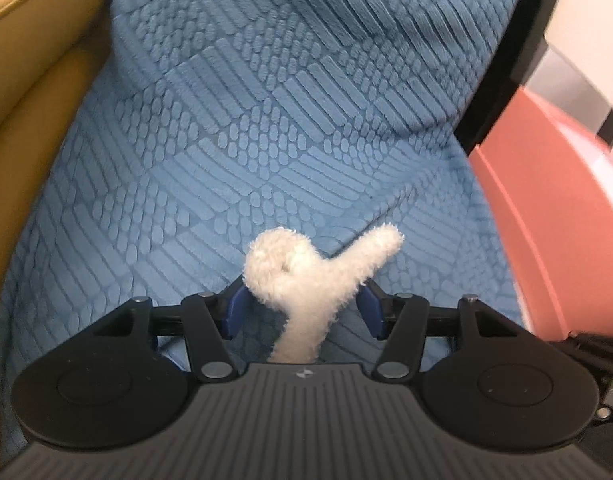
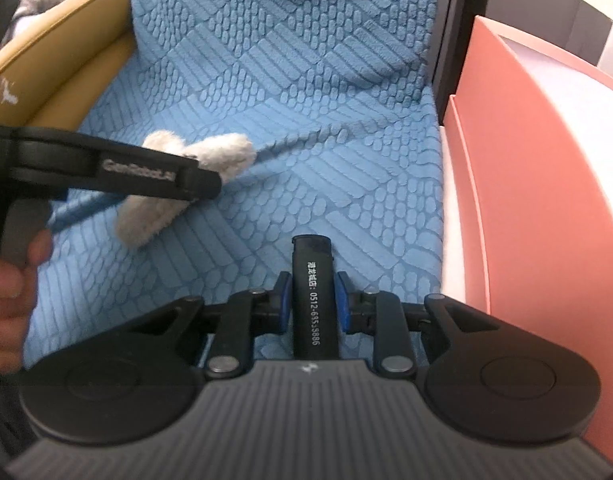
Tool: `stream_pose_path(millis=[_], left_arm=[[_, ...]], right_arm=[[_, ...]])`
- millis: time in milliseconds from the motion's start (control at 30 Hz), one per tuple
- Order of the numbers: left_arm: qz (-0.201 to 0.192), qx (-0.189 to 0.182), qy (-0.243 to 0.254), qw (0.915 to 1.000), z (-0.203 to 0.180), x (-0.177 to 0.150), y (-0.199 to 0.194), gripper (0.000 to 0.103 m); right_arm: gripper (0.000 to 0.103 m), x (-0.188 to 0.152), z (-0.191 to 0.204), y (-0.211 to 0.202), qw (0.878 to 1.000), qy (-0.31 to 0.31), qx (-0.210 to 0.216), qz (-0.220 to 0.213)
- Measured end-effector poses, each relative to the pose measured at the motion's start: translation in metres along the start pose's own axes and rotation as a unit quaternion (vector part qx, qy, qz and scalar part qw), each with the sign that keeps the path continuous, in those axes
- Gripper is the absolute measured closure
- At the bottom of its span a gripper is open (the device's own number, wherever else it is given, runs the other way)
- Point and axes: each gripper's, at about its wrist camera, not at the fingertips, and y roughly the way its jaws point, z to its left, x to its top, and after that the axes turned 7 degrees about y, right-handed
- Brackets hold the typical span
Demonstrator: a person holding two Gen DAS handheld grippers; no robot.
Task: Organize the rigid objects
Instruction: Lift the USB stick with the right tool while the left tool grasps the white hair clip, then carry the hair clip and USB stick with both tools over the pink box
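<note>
Right gripper (image 2: pixel 311 300): my jaws are pinched on a black lighter (image 2: pixel 312 292). Blue pads press both long sides, about mid-body. The lighter is a slim, flat-sided stick with a matte black shell and a squared top end with a darker glossy cap, pointing away from the camera. White print runs lengthwise down the face: a few characters, then a digit string. The bottom end is hidden under the gripper body. It hangs over the blue textured cover (image 2: pixel 306 128), and I can't tell whether the tip touches the fabric.

Left gripper (image 1: pixel 304 308): jaws about half spread, with a white fuzzy plush toy (image 1: pixel 306 284) between the blue pads. The left pad sits against the round lobe and the right pad is just beside the base of the long limb; contact looks real on both sides, so I read it as a soft grip. The toy is curly off-white fleece with a round knob on the left, one arm-like limb sticking up to the right and a narrow stem running down toward the camera. From the right wrist view it looks greyer and sits partly behind the left gripper's black finger.

The cover has a raised pattern of scales and bars, with a crease running diagonally across it. It's draped over a tan leather seat (image 1: pixel 30 128). A pink box (image 2: pixel 546 208) stands at the cover's right edge, open on top, with a pale interior.

A hand (image 2: pixel 6 280) shows at the left edge of the right wrist view, gripping the left tool's handle.
</note>
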Motion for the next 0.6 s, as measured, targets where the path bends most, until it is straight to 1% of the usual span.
stream_pose_path(millis=[133,200,233,267,300,433,467,600], left_arm=[[-0.012,-0.011,-0.012,0.9998,0.000,-0.003,-0.014,0.041],[-0.012,-0.018,-0.021,0.9995,0.000,-0.004,-0.021,0.041],[-0.015,-0.022,-0.027,0.9993,0.000,-0.004,-0.026,0.042],[-0.019,-0.026,-0.033,0.9989,0.000,-0.005,-0.032,0.045],[-0.020,-0.028,-0.036,0.9987,-0.001,-0.005,-0.036,0.045],[-0.034,-0.023,-0.041,0.9983,-0.008,-0.007,-0.059,0.046],[-0.036,-0.023,-0.045,0.9981,-0.010,-0.008,-0.064,0.050],[-0.044,-0.026,-0.057,0.9970,-0.015,-0.011,-0.087,0.049]], right_arm=[[0.077,0.002,0.002,-0.011,1.000,0.006,-0.002,-0.014],[0.077,0.005,0.001,-0.019,1.000,0.013,0.001,-0.019],[0.077,0.006,0.002,-0.024,1.000,0.015,0.002,-0.021],[0.077,0.008,0.002,-0.028,1.000,0.015,0.002,-0.023],[0.077,0.009,0.003,-0.033,1.000,0.013,0.002,-0.027],[0.077,0.013,0.004,-0.056,0.999,0.012,0.002,-0.042],[0.077,0.014,0.004,-0.061,0.999,0.011,0.003,-0.045],[0.077,0.016,0.001,-0.085,0.998,0.017,0.001,-0.056]])
